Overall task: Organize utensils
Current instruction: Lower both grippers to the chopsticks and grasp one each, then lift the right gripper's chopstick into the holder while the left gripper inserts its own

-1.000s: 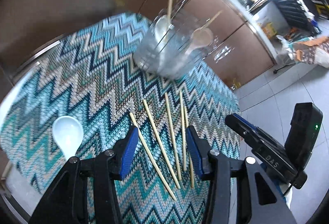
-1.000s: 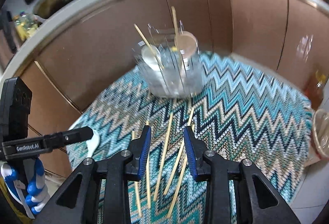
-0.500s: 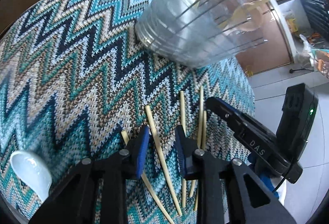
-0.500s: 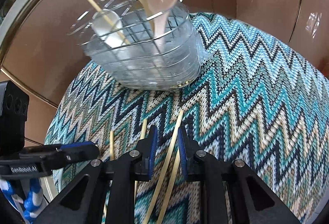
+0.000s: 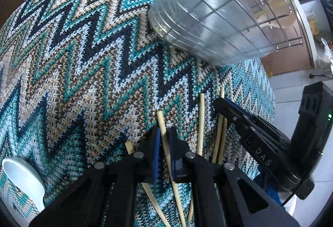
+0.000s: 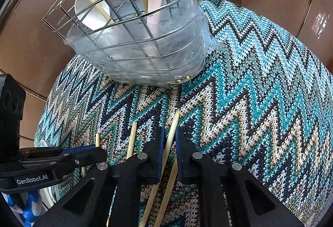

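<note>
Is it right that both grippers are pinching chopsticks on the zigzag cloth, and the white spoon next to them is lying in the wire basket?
Not quite. That white spoon lies on the zigzag cloth, not in the wire basket, as the left wrist view shows. The left gripper and right gripper are each pinching a chopstick.

Bright daylight, sharp focus, strong fisheye bending, dark corners.

Pale wooden chopsticks (image 5: 201,120) lie loose, roughly parallel, on the zigzag knit cloth; a wire utensil basket wrapped in clear plastic (image 6: 149,56) stands upright beyond them, holding spoons and chopsticks.
</note>
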`<state>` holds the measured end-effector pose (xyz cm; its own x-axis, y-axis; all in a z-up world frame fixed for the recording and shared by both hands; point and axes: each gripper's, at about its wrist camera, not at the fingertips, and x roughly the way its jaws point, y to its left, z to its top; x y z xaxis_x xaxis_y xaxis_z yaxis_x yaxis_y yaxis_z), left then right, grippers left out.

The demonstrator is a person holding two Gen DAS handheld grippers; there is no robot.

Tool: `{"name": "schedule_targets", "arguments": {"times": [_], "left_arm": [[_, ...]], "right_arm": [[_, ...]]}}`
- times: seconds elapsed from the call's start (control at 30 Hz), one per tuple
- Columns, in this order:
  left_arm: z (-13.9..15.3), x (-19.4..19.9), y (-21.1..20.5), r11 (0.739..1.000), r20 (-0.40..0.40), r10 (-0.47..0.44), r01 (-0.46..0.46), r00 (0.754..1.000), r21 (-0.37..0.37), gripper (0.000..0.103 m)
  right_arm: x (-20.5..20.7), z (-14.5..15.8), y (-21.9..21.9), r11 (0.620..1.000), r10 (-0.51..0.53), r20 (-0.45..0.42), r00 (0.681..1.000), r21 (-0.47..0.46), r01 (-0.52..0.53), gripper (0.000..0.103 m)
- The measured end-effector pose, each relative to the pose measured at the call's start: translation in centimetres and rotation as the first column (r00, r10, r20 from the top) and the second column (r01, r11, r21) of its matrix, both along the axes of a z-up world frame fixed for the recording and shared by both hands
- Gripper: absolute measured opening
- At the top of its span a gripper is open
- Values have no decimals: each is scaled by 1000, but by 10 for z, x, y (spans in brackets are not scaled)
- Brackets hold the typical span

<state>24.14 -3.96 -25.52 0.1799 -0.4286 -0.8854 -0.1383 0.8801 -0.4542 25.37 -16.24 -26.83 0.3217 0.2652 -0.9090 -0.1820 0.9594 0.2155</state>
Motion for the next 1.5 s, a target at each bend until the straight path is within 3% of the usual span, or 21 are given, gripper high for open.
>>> {"name": "schedule_targets", "arguments": {"times": [0.23,0.4,0.53,0.7,0.93,1.23,1.5], "left_arm": [[10,-15,13,999,35,42,-41,998,-36,5],[34,-33,19,996,132,57,-47,990,-79,5],[67,-55,22,996,248,45,-25,968,-80,5],[110,-91,36,998,400,29,-4,916,-64,5],[164,-131,66,998,532,50,-23,845,-57,5],[212,-160,98,997,641,74,-56,764,-49,5],[232,-159,109,995,688,96,-81,719,-55,5]], "right_arm": [[-9,6,6,998,-21,44,999,54,19,7],[-31,34,5,995,-7,122,992,97,-5,6],[-57,59,2,992,2,194,981,124,-27,5],[-98,92,-3,993,15,290,957,108,-48,5],[-151,138,-14,995,12,400,916,86,-50,5],[-199,184,-13,997,24,500,865,50,-57,5],[-207,214,-11,996,22,560,828,59,-67,5]]}}
